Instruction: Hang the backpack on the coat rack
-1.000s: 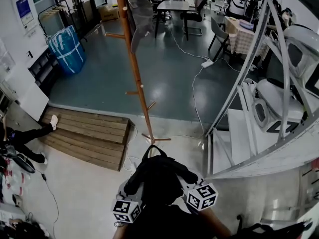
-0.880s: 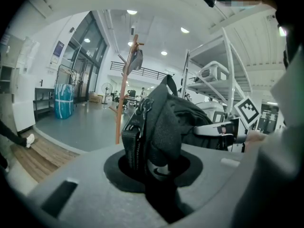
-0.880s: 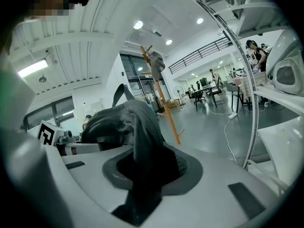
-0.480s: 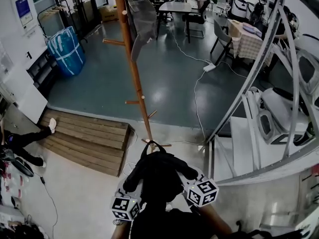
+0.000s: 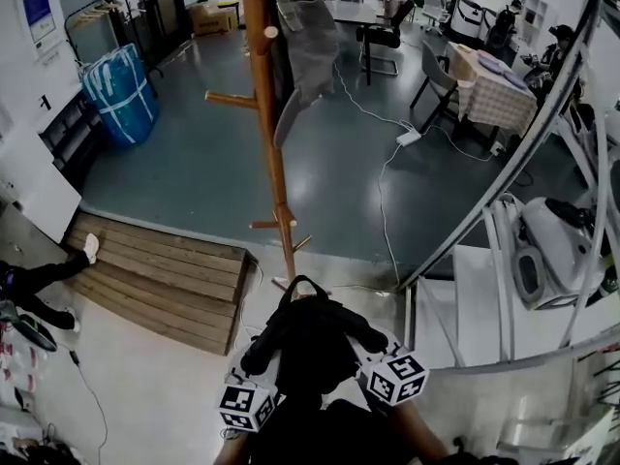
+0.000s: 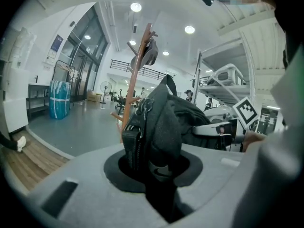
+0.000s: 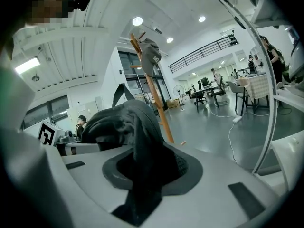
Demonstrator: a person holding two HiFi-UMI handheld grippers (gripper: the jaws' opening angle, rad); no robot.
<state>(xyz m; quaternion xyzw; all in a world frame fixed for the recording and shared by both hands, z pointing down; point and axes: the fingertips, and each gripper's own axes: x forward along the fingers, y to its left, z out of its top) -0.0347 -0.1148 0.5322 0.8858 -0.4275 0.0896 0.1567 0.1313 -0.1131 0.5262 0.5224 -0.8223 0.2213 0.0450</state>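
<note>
The black backpack [image 5: 310,342] hangs in front of me, held up between both grippers, its top loop toward the rack. My left gripper [image 5: 263,374] is shut on the bag's left side, where zipped fabric [image 6: 154,127] fills the jaws. My right gripper [image 5: 366,358] is shut on a fold of the bag's right side [image 7: 142,141]. The wooden coat rack [image 5: 271,134] stands just beyond the bag, with pegs at several heights. It also shows in both gripper views [image 6: 135,75] [image 7: 154,94]. A grey garment [image 5: 310,42] hangs near its top.
A wooden pallet [image 5: 165,269] lies left of the rack's foot. A slanted metal frame [image 5: 504,172] and white machines [image 5: 542,255] stand close on the right. A cable and power strip [image 5: 407,137] cross the floor. A blue wrapped bundle [image 5: 116,90] stands far left.
Both grippers and the backpack have moved forward together toward the coat rack, which now looks nearer and larger. Both grips are unchanged.
</note>
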